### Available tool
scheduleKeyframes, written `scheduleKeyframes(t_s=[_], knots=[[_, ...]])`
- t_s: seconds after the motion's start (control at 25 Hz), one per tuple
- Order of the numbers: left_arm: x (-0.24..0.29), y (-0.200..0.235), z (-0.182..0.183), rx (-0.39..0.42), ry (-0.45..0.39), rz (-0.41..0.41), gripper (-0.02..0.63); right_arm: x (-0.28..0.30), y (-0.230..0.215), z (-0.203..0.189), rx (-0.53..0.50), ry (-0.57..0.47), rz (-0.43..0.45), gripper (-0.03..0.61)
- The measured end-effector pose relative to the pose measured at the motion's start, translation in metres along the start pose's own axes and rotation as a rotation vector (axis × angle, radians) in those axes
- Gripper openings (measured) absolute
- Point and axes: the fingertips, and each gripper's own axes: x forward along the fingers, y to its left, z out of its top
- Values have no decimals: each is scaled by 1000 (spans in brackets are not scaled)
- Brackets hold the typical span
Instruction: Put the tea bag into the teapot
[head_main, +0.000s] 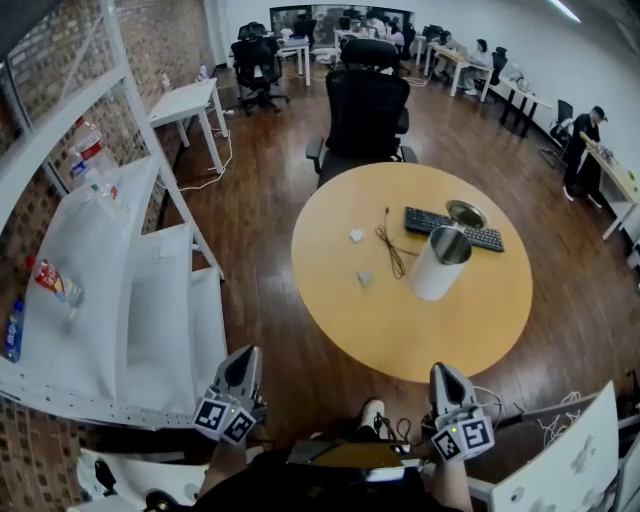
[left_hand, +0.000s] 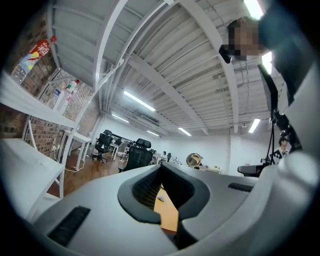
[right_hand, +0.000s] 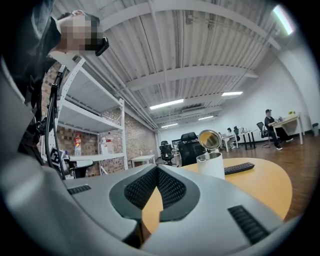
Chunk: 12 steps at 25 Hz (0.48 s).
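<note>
A white teapot (head_main: 438, 265) with its lid (head_main: 466, 214) flipped open stands on the right of the round wooden table (head_main: 400, 330). Two small pale tea bags lie on the table left of it, one (head_main: 356, 236) farther back and one (head_main: 365, 278) nearer. Both grippers are held low in front of the person, short of the table's near edge. My left gripper (head_main: 243, 355) (left_hand: 161, 167) is shut and empty. My right gripper (head_main: 443, 371) (right_hand: 156, 168) is also shut with nothing in it. In the right gripper view the teapot (right_hand: 210, 164) stands ahead and a little to the right.
A black keyboard (head_main: 455, 228) and a thin dark cable (head_main: 390, 245) lie on the table behind the teapot. A black office chair (head_main: 365, 110) stands at the table's far side. A white shelf rack (head_main: 100, 290) runs along the left; a white chair (head_main: 570, 460) is at lower right.
</note>
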Motion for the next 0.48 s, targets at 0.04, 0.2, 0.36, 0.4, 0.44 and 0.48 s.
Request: scheduleKeyframes(t_s=[0.04, 0.2, 0.36, 0.4, 0.44, 0.48], knots=[[6, -4, 2, 2, -6, 6, 0, 4, -7, 1, 0, -1, 9, 0], [47, -26, 9, 18, -23, -2, 0, 22, -42, 15, 5, -27, 31, 0], [93, -47, 12, 44, -29, -36, 0, 41, -83, 33, -8, -61, 35, 0], [102, -50, 10, 52, -23, -36, 0, 43, -94, 35, -11, -63, 30, 0], [109, -53, 8, 59, -18, -31, 0, 44, -105, 36, -13, -62, 26, 0], [116, -54, 7, 63, -15, -23, 0, 45, -115, 38, -12, -61, 24, 0]])
